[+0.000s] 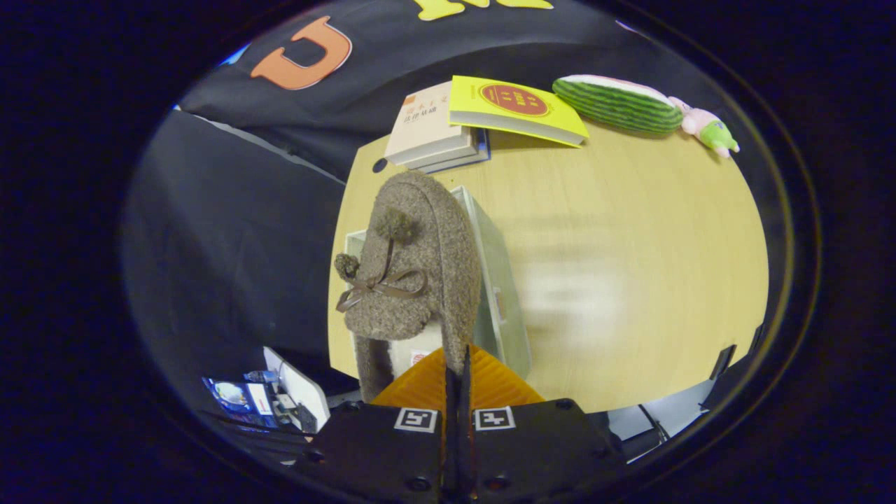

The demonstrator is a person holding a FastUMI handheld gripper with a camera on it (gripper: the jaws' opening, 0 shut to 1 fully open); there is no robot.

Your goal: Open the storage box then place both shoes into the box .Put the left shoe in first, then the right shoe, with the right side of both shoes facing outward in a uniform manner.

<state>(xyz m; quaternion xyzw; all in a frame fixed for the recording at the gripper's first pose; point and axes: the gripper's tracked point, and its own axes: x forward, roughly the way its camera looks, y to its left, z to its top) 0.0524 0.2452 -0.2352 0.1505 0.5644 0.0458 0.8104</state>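
A grey-brown woolly shoe (413, 273) with a brown bow and pompoms hangs just ahead of my fingers, toe pointing away. My gripper (458, 374) is shut on the shoe's heel rim, the fingers pressed together on it. Under and beside the shoe stands the clear storage box (500, 294) on the wooden table (630, 266). The shoe hides most of the box, so its inside cannot be made out. Whether this is the left or right shoe I cannot tell.
Beyond the box lies a stack of books (434, 129) with a yellow book (514, 108) on top. A watermelon plush (616, 105) and a small pink-green toy (707, 129) lie at the far table edge. Some clutter (280, 399) sits low beside the table.
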